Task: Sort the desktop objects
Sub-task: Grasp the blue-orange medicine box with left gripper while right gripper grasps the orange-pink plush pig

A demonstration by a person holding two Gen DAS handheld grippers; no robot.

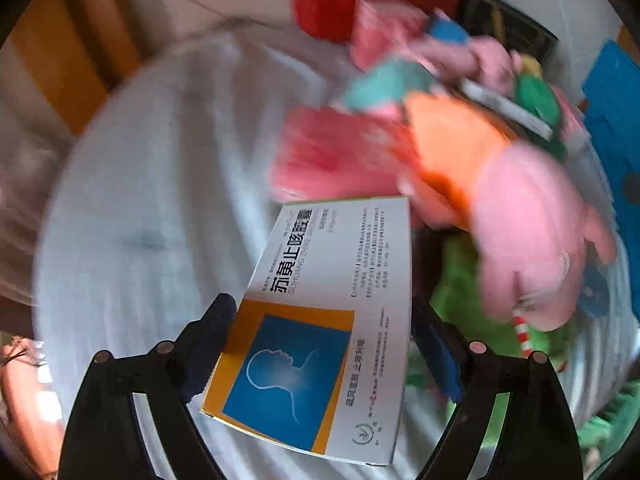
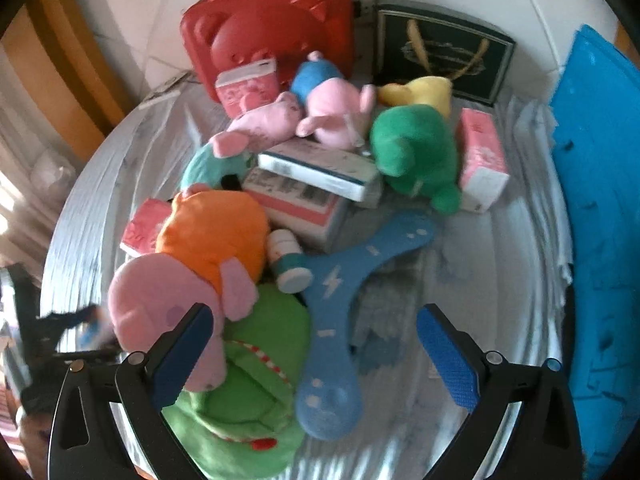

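left gripper (image 1: 320,344) clamps medicine box (image 1: 320,320) at its edges; it could twist loose. right gripper (image 2: 312,340), jaws apart over blue boomerang (image 2: 340,300), may snag green plush (image 2: 248,392) at 9 o'clock

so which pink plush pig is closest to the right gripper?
The orange-dressed pig: its head touches the right gripper's finger. The blue-dressed pig and third pig lie by the red case.

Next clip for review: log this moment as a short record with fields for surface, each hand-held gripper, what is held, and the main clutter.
surface: round white table
left hand-held gripper: medicine box between its fingers, apparently gripped
right hand-held gripper: open, empty, above blue three-armed boomerang
clutter: pink plush in orange, green plush, lime plush, small bottle, stacked boxes
back: red case, dark framed plaque
image quality: left view blurred
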